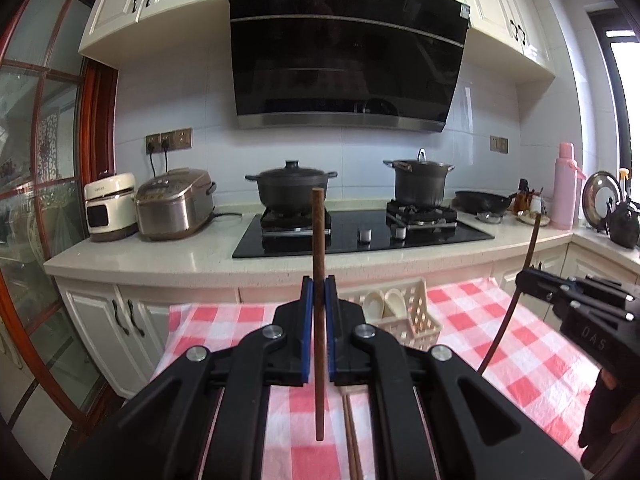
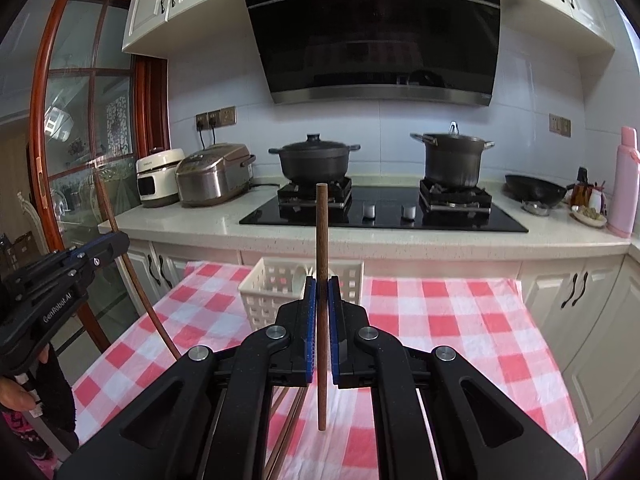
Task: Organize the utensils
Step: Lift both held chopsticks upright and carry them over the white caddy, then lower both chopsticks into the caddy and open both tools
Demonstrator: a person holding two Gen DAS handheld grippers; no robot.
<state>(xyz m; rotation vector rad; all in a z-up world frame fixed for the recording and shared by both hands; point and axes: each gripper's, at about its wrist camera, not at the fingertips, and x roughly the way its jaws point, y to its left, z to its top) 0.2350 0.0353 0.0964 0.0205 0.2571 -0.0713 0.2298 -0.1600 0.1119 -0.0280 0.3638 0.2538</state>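
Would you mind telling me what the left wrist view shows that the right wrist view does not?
Only the left wrist view shows the steel pot lid and black kettle at the far right of the counter, and the spoons inside the white basket. Only the right wrist view shows the basket's perforated front wall. Both share the pink checked cloth, the stove with two pots, and each pair of tongs shut on an upright chopstick.

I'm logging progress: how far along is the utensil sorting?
Done: spoons already sit in the basket. In hand: each tongs, left and right, grips one chopstick upright above the table. Left: both held sticks, plus chopsticks still on the cloth.
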